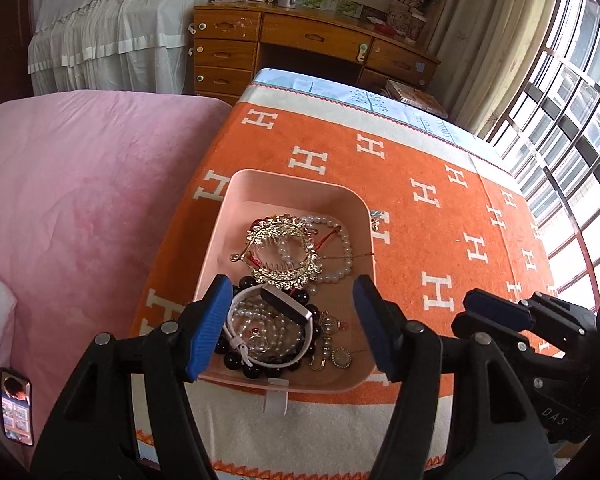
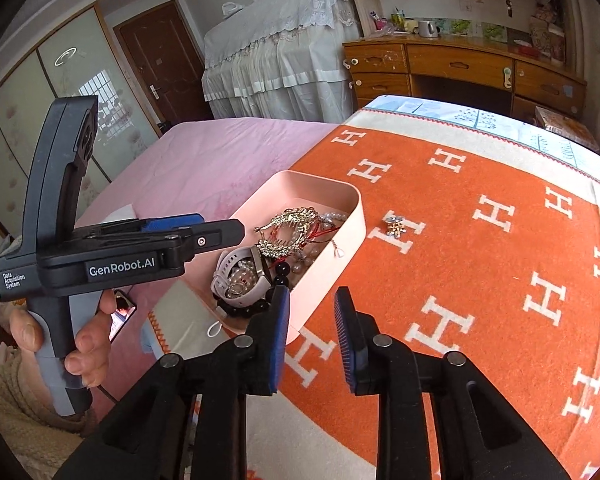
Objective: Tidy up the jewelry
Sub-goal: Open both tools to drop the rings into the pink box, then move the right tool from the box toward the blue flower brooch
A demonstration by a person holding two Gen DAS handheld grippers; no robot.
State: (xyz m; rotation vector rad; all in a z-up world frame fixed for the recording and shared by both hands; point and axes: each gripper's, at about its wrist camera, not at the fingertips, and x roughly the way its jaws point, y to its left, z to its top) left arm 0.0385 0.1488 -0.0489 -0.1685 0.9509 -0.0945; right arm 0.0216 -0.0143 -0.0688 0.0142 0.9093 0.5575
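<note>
jewelry (image 1: pixel 284 256), beaded and gilt, fills a rounded pink tray (image 1: pixel 292 184).

Matt pink plastic box (image 1: pixel 296 184), shiny gold metal comb (image 1: pixel 284 252), glossy pearl beads (image 1: pixel 342 240), fuzzy orange blanket (image 1: pixel 420 152)

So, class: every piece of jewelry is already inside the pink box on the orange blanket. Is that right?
Not every piece. In the right wrist view one small brooch lies on the orange blanket, outside the pink box; the rest is inside.

"genrobot.ai" on left gripper (image 2: pixel 236 230); blanket (image 2: pixel 480 280) "h"s
</note>
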